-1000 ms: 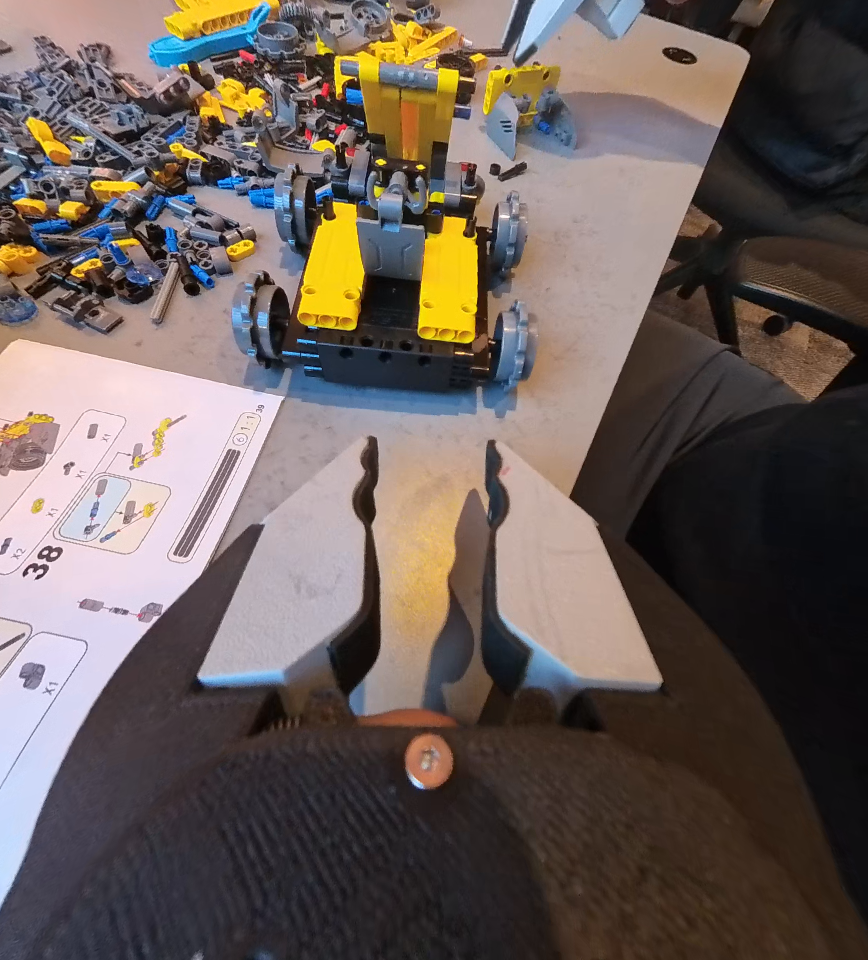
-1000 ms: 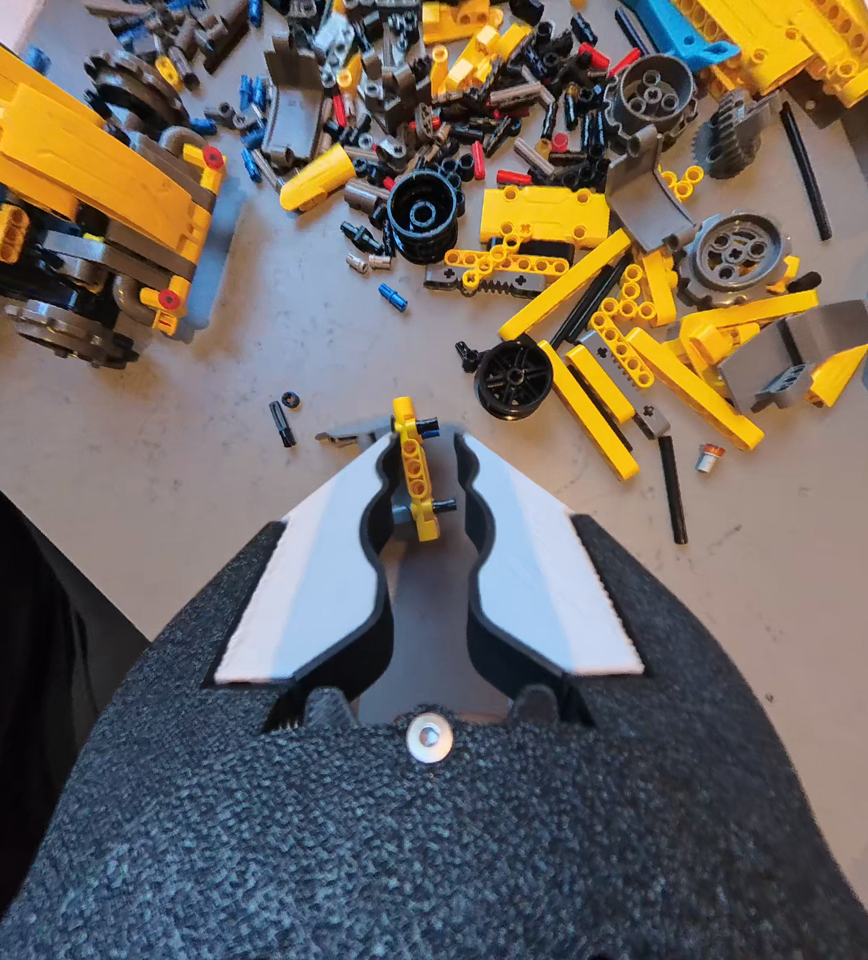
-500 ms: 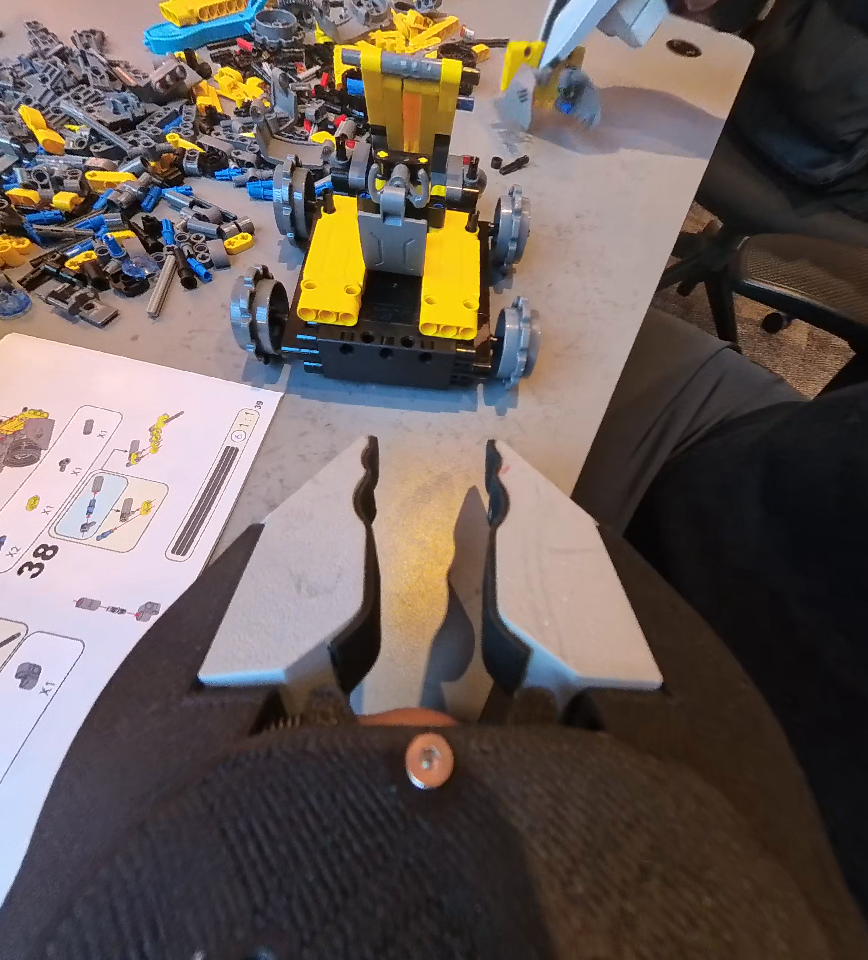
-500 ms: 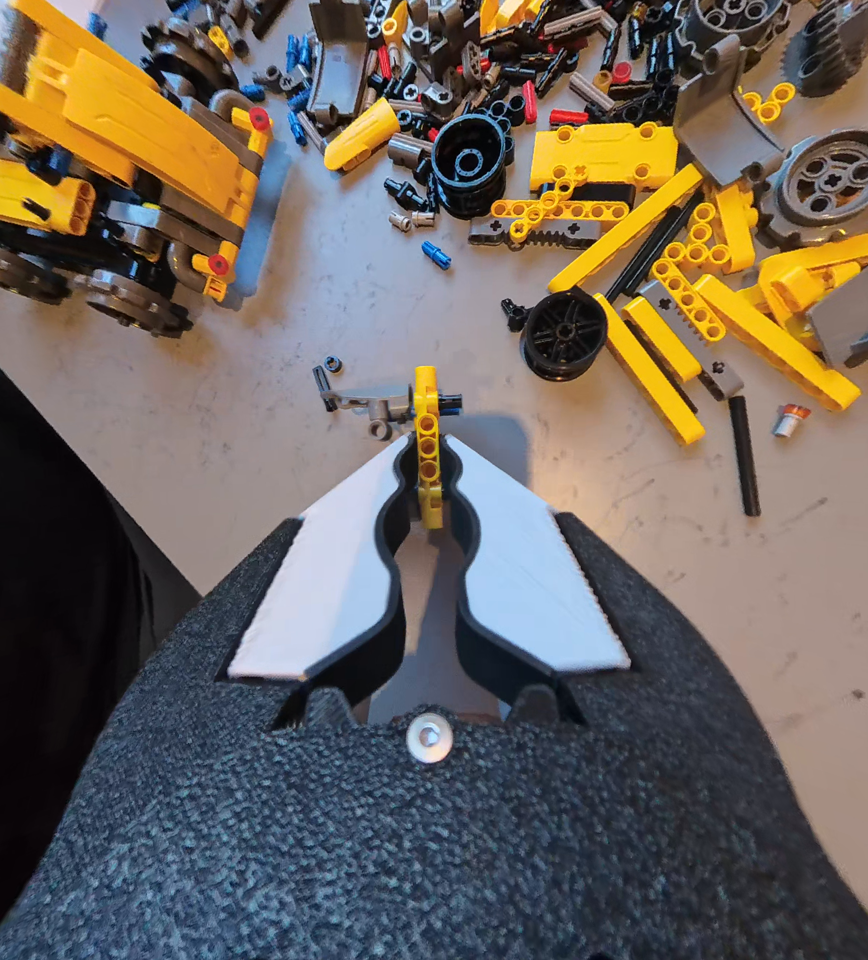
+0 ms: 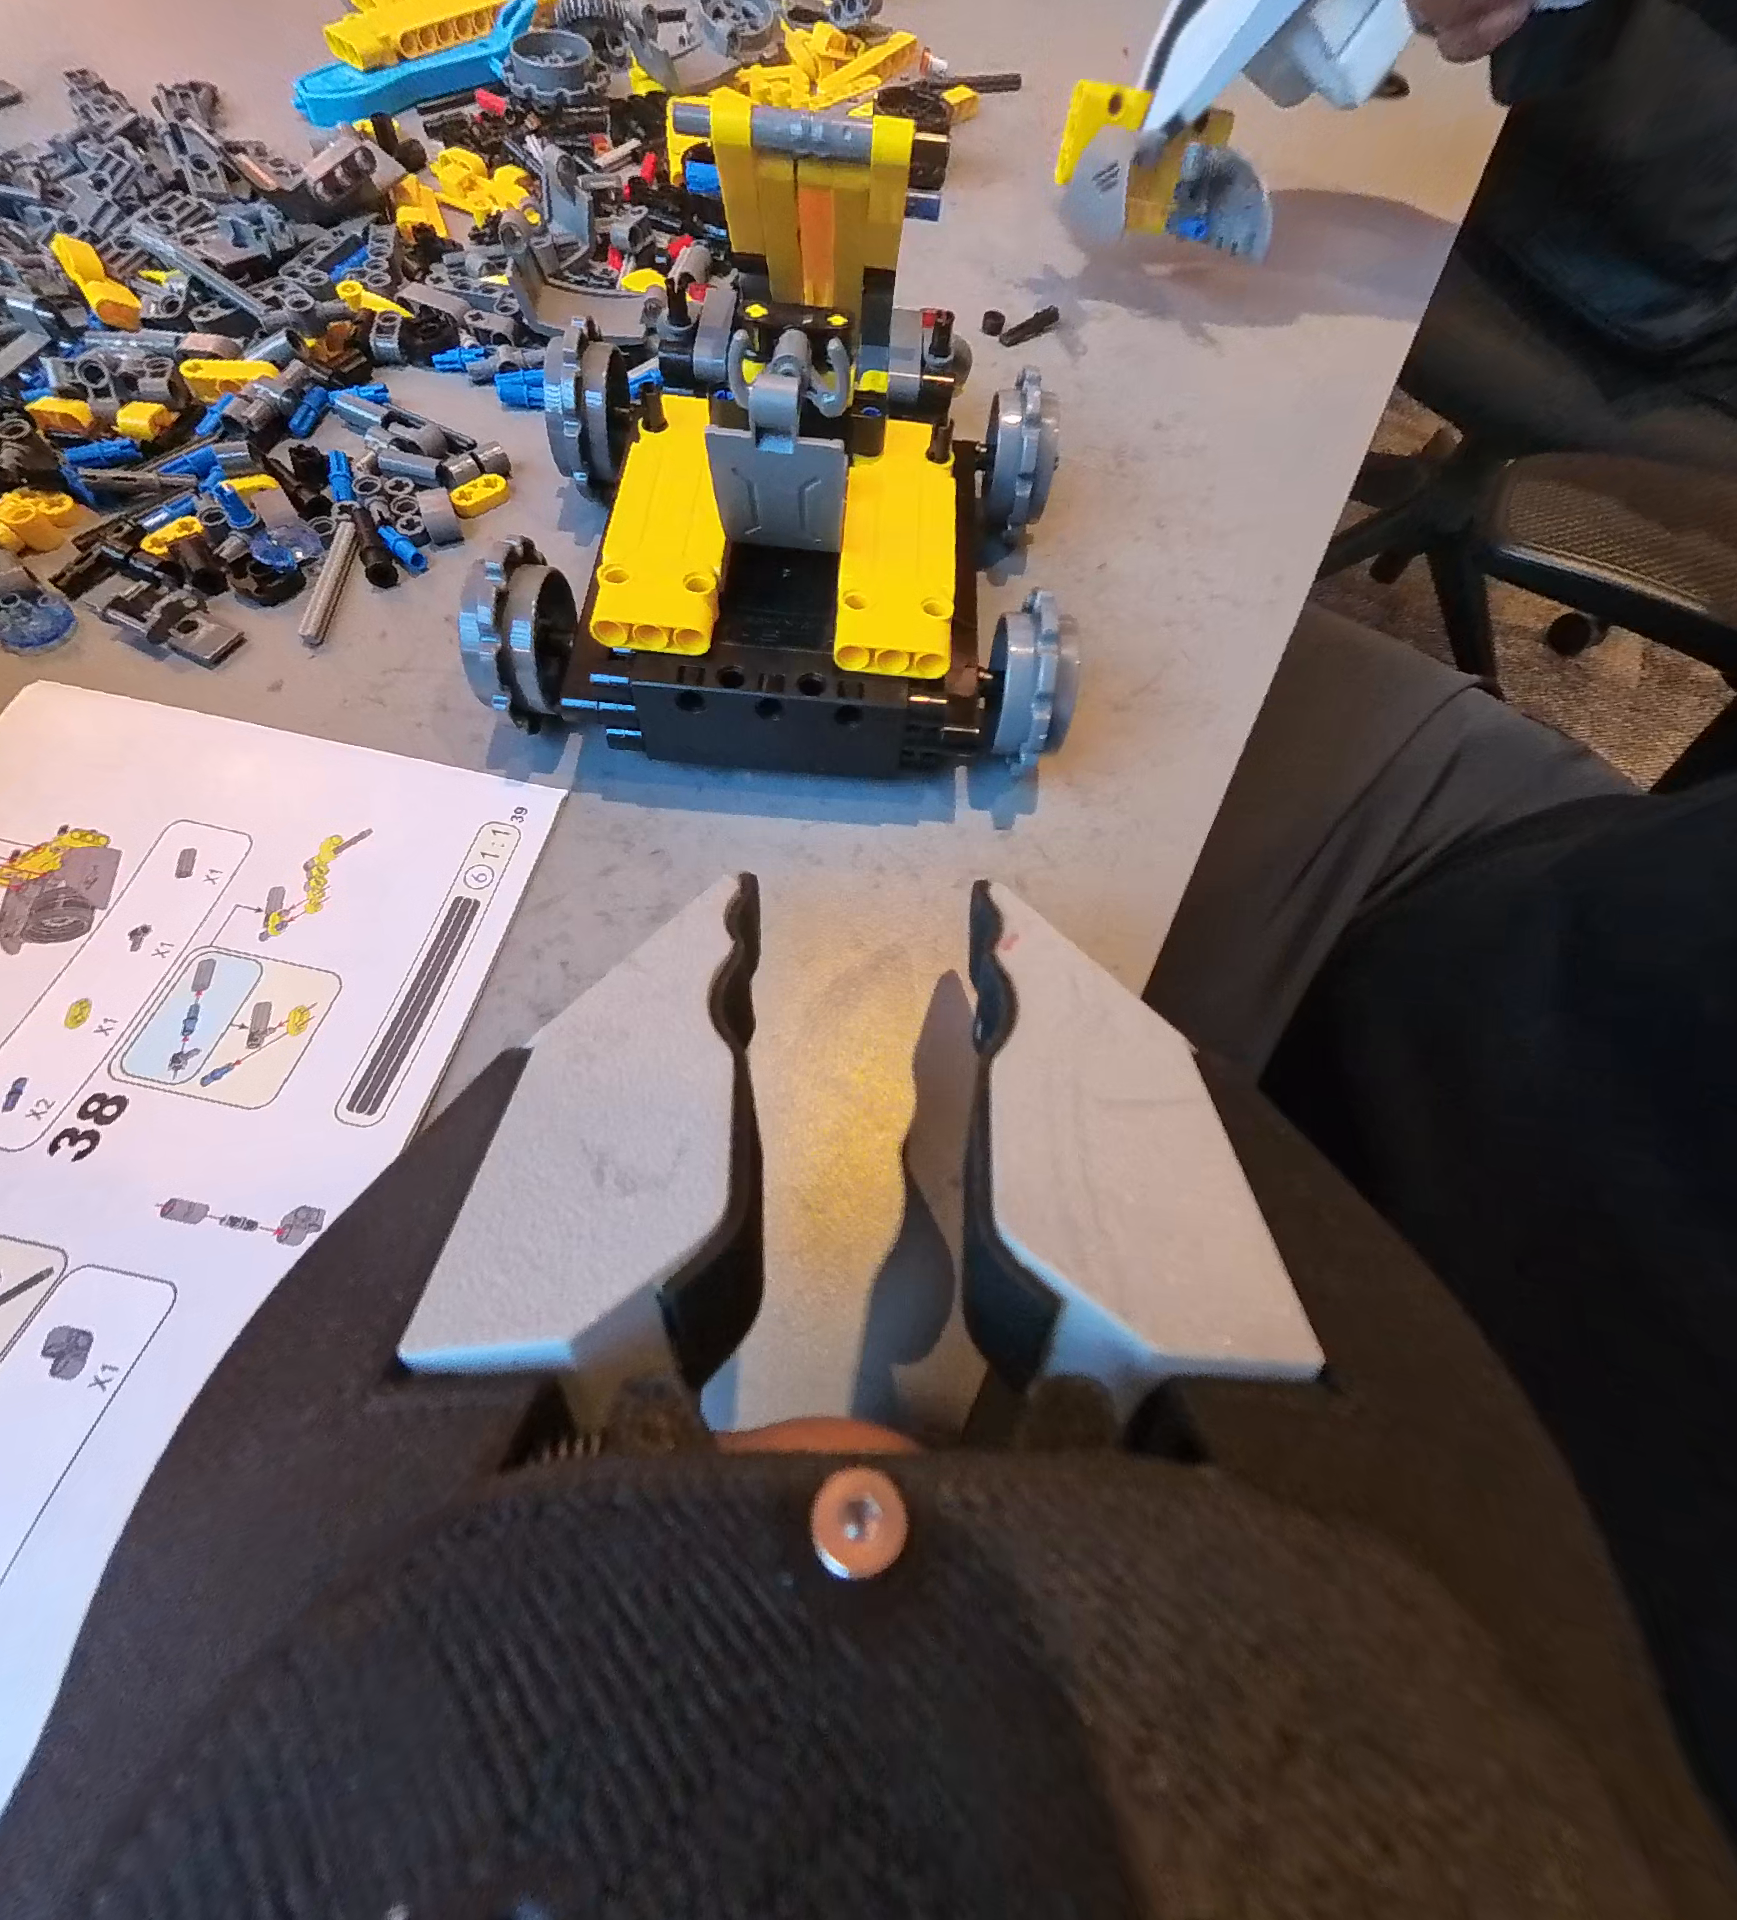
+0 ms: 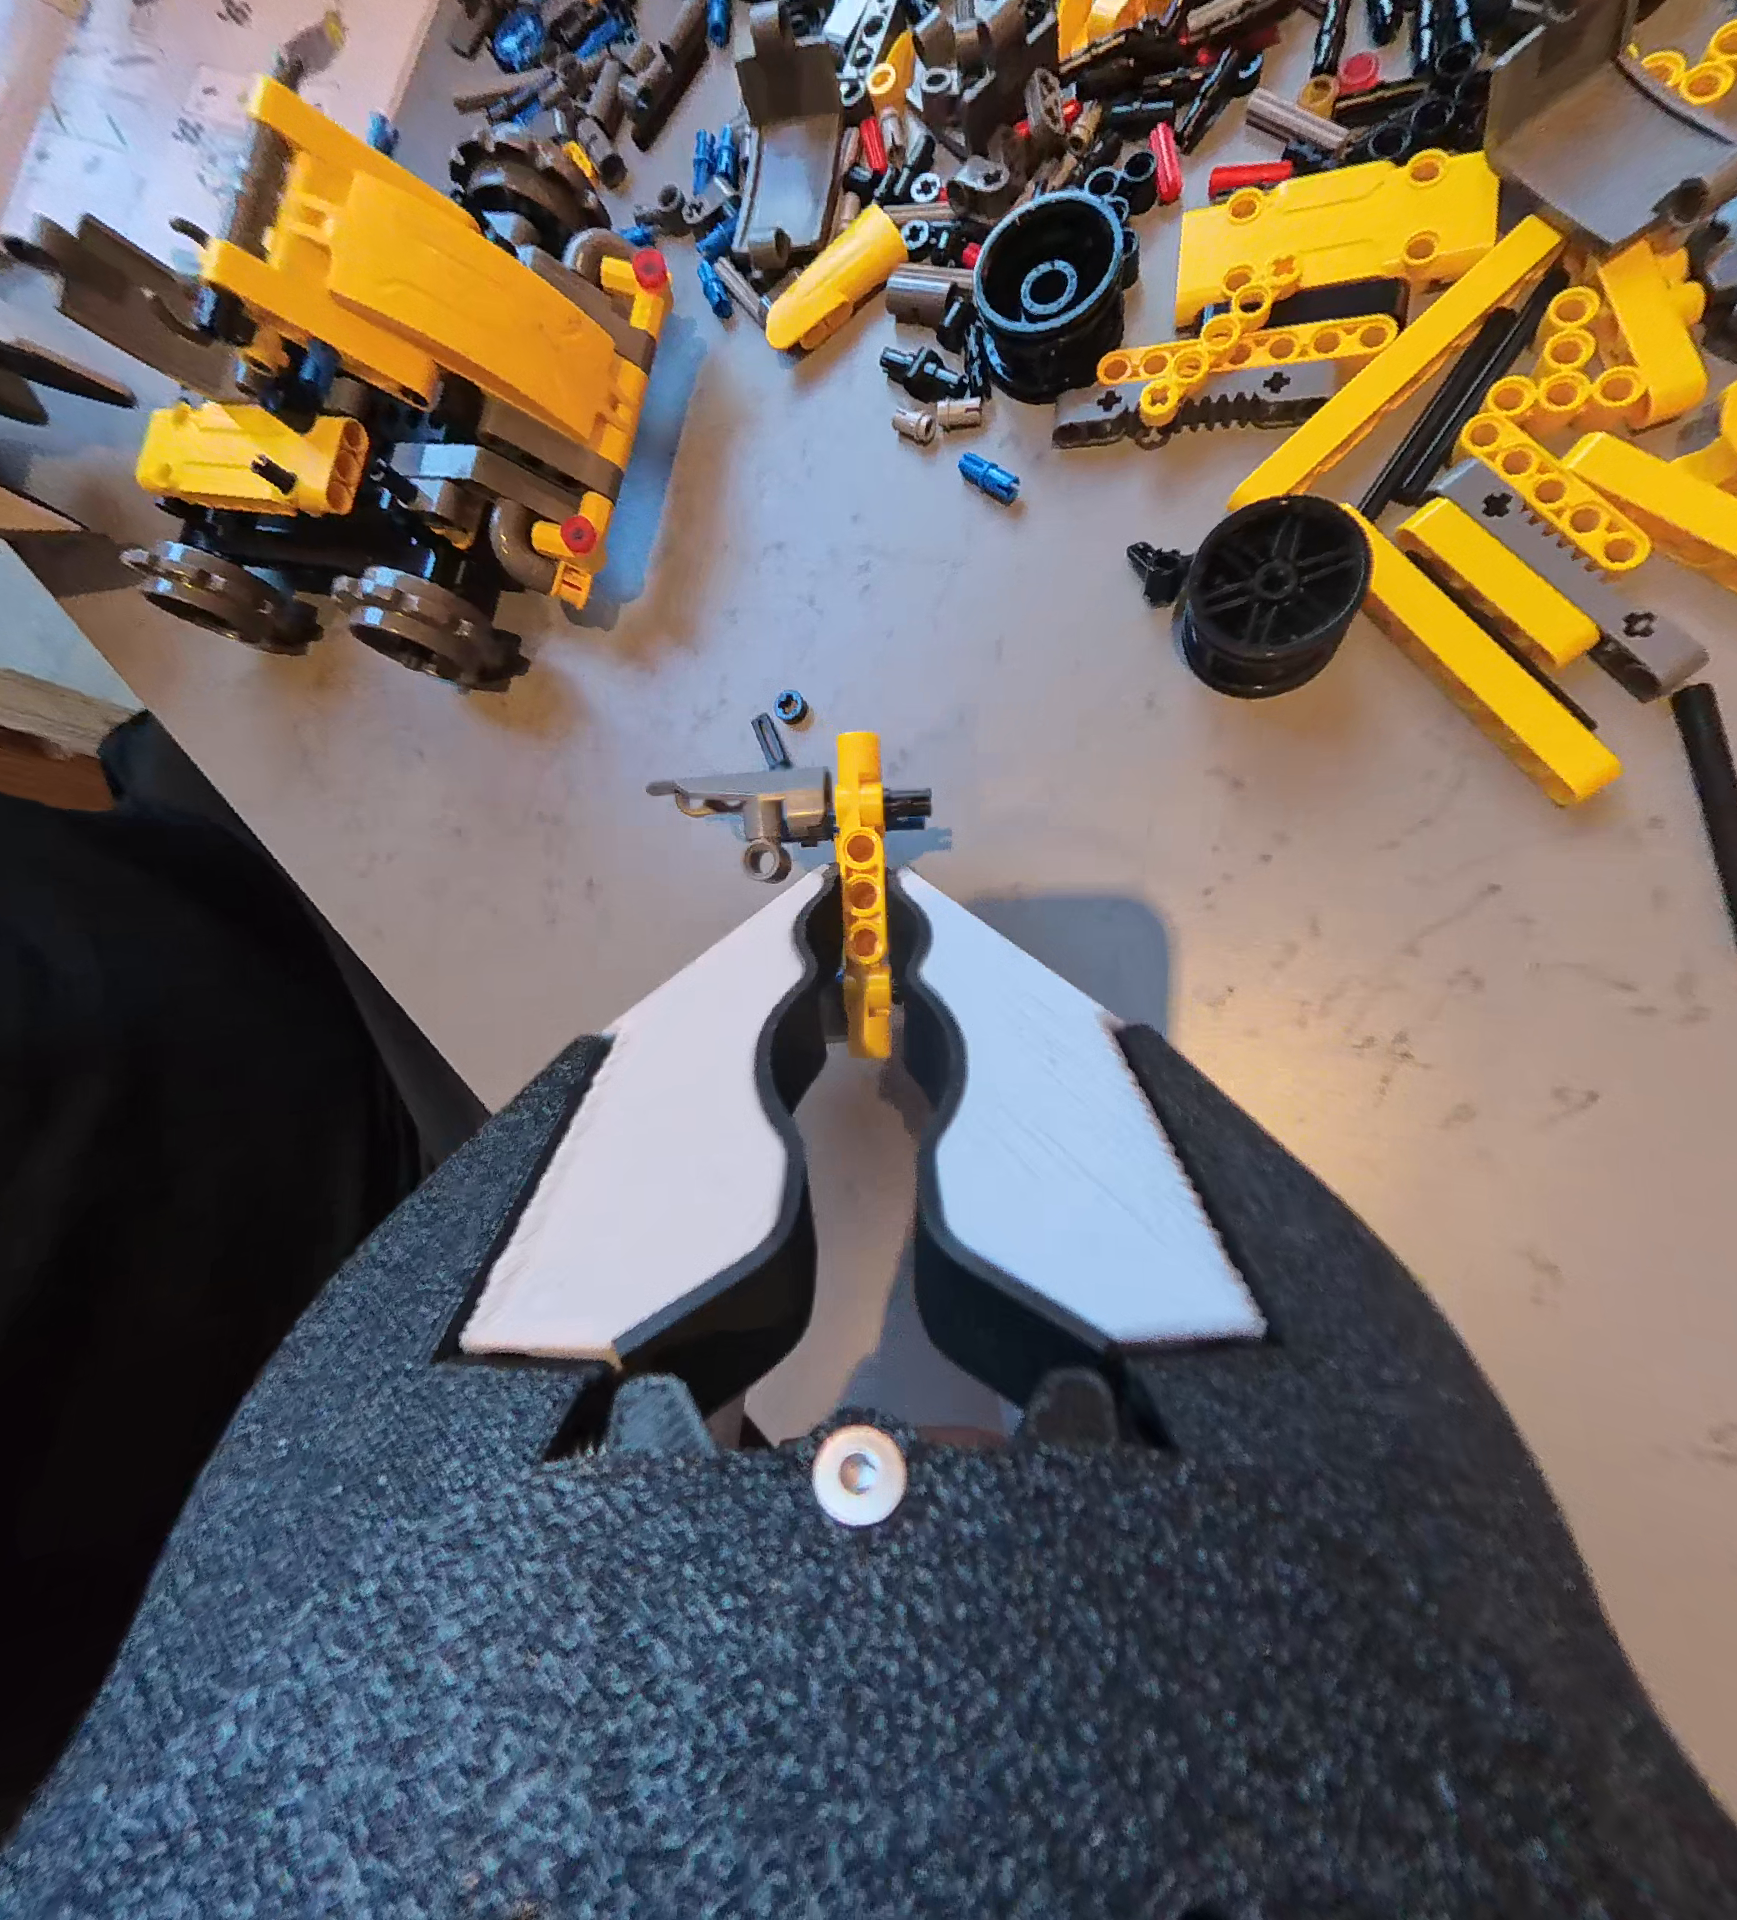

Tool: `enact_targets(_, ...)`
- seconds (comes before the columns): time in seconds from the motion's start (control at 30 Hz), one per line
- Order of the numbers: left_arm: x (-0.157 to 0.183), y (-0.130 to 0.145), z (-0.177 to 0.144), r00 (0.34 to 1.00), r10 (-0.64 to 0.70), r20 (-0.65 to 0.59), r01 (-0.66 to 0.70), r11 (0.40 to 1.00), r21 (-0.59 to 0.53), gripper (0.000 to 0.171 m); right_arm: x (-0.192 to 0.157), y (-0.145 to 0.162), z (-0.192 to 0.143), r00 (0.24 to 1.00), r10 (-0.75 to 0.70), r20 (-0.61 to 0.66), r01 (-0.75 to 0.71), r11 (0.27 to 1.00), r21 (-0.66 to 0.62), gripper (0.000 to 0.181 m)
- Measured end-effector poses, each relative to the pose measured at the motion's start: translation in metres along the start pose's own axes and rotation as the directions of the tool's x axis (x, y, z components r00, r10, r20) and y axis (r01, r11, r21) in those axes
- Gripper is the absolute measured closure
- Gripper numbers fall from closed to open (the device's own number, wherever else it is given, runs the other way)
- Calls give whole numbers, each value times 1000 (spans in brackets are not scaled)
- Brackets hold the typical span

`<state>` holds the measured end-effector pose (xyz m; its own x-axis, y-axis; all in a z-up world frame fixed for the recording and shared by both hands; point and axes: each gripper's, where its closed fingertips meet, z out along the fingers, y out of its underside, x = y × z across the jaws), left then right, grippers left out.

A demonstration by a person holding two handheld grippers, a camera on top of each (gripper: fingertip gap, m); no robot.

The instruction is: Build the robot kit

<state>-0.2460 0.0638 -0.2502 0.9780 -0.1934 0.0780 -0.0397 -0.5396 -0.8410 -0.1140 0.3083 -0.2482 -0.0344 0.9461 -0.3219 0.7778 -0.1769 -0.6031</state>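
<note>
1. Grey table (image 5: 1207, 499) under warm light, its far part strewn with loose building pieces (image 5: 168, 395); dark office chairs (image 5: 1653, 540) stand off its right edge
2. Your left gripper (image 5: 856, 914) hangs low over the near table edge, fingers spread with bare tabletop showing between them, gripping nothing
3. Instruction booklet (image 5: 168, 987) lies open just left of that gripper, flat on the table
4. Half-built yellow and black vehicle (image 5: 781, 540) stands ahead of the left gripper, well apart from it, on grey wheels
5. Your right gripper (image 6: 864, 883) is closed on a small yellow beam assembly (image 6: 862, 883) with a grey part fixed to its left side; the assembly is off the table surface
6. Left wrist view shows that assembly (image 5: 1155, 182) above the table's far right, beyond the vehicle
7. Black wheel (image 6: 1269, 592) and yellow beams (image 6: 1487, 665) lie to the right of the held assembly, apart from it
</note>
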Motion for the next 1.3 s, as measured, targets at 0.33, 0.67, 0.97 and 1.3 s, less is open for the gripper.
enact_targets(0.33, -3, 5, 3, 1000, 1, 21, -1, 999, -32, 133, 9, 17, -2, 977, -148, -155, 134, 986, -95, 174)
enact_targets(0.67, -4, 7, 4, 998, 27, 54, -24, 999, -47, 133, 14, 9, -21, 966, -165, -201, 161, 986, -36, 163)
enact_targets(0.97, -3, 7, 4, 998, 29, 49, -27, 999, -47, 133, 11, 18, -23, 970, -131, -203, 134, 991, 1, 155)
enact_targets(1.3, -3, 8, 5, 998, 40, 58, -37, 998, -52, 133, 14, 13, -23, 968, -136, -209, 150, 987, 55, 149)
